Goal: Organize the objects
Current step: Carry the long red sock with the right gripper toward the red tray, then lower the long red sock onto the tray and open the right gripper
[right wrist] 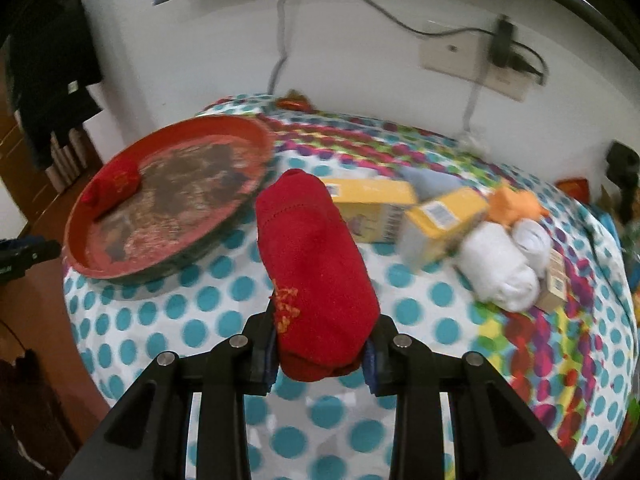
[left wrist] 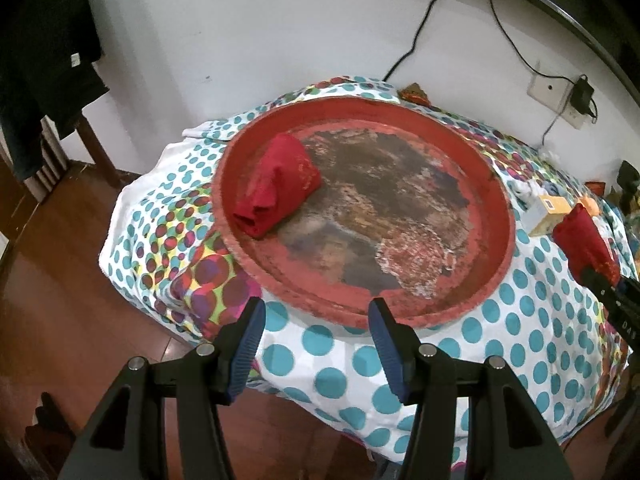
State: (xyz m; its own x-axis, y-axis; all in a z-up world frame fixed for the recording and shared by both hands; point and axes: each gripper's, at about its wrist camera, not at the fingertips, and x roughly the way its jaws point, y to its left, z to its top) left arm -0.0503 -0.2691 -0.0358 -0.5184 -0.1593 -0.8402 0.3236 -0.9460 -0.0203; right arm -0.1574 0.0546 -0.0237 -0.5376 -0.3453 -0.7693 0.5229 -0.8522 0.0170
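Note:
A big round red tray (left wrist: 496, 184) with worn paint lies on the dotted tablecloth; a rolled red sock (left wrist: 280, 184) rests at its left side. My left gripper (left wrist: 316, 344) hovers open at the tray's near rim, nothing between its blue pads. My right gripper (right wrist: 320, 352) is shut on a second rolled red sock (right wrist: 316, 264), lifted above the cloth to the right of the tray (right wrist: 80, 240). In the left wrist view, that held sock (left wrist: 586, 240) shows at the right edge. The sock in the tray (right wrist: 116, 184) also appears in the right wrist view.
Right of the tray lie two yellow boxes (right wrist: 376, 204) (right wrist: 444, 220), rolled white socks (right wrist: 504, 268), an orange item (right wrist: 516, 204), a grey roll (right wrist: 432, 184) and a small carton (right wrist: 554, 284). Cables and a wall socket (right wrist: 472, 60) hang behind. Dark clothing (left wrist: 44, 60) hangs at left.

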